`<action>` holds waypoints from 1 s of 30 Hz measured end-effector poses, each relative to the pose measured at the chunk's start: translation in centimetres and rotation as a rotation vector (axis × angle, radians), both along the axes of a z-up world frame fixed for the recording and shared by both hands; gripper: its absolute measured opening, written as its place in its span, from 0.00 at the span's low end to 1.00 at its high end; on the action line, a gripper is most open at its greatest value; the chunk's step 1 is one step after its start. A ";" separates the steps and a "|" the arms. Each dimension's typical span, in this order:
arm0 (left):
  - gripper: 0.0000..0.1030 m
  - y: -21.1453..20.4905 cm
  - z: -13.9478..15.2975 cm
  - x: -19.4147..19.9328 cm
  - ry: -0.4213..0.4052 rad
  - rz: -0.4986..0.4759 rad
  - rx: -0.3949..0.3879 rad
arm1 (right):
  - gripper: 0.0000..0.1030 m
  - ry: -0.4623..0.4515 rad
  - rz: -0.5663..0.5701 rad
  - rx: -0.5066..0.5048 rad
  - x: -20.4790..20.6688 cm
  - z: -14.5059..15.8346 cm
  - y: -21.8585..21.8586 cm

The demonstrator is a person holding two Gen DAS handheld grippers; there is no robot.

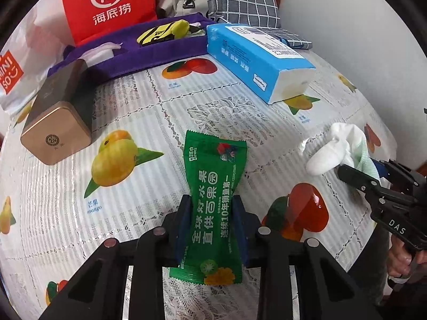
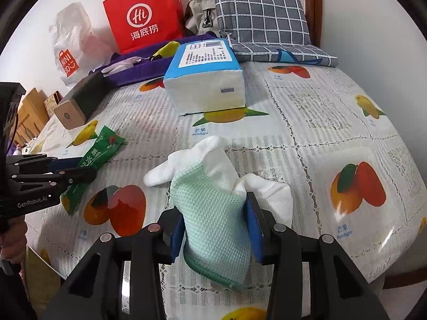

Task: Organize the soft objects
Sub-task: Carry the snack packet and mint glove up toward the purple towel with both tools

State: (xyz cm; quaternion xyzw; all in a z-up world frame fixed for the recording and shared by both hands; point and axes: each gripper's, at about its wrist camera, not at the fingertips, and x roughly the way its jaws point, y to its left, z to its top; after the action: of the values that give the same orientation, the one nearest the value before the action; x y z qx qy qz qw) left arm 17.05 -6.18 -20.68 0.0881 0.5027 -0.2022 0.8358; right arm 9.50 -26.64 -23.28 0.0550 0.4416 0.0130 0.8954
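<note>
Pinching the middle of a green wipes pack (image 1: 212,208), the left gripper (image 1: 212,213) is seen with its blue pads pressed narrow against both sides, so that the pack is squeezed to a waist. The pack is held above the fruit-print tablecloth (image 1: 138,112), its far end pointing toward the table's middle. A mint and white sock (image 2: 217,208) is clamped between the pads of the right gripper (image 2: 217,226), the mint cuff nearest the camera and the white toe parts spilling forward and to the right. Whether the sock's far end touches the cloth cannot be told. Near the back of the table a blue tissue pack (image 2: 205,82) is laid on the cloth. Just beside it, to the left, a purple tray (image 1: 149,53) is set, with a yellow pouch (image 1: 162,33) inside. A gold tin (image 1: 57,117) is lying on its side near the tray. A red bag (image 2: 142,16) and a checked cushion (image 2: 259,13) are stood against the wall behind.
</note>
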 end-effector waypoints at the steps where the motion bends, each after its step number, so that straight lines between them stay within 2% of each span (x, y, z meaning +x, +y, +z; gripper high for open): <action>1: 0.27 0.0 0.0 0.0 0.003 0.002 -0.003 | 0.41 0.002 0.001 -0.003 0.1 0.0 0.0; 15: 0.26 0.2 0.1 0.2 0.038 0.015 -0.008 | 0.40 0.017 0.029 0.011 2.0 0.2 0.4; 19: 0.25 0.3 0.1 0.4 0.050 0.025 -0.010 | 0.32 0.021 0.038 0.042 2.5 0.5 0.4; 23: 0.25 0.8 0.2 0.7 0.062 0.047 -0.013 | 0.30 0.020 0.052 0.079 3.0 1.1 0.4; 30: 0.25 2.1 0.8 1.1 0.059 0.095 -0.023 | 0.28 -0.029 0.102 0.028 3.3 4.0 1.3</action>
State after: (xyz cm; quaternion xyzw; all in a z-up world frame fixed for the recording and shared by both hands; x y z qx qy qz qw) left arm 18.19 -4.05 -19.85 0.0483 0.5285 -0.1707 0.8302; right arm 12.77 -25.33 -19.28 0.0447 0.4308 0.0655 0.8990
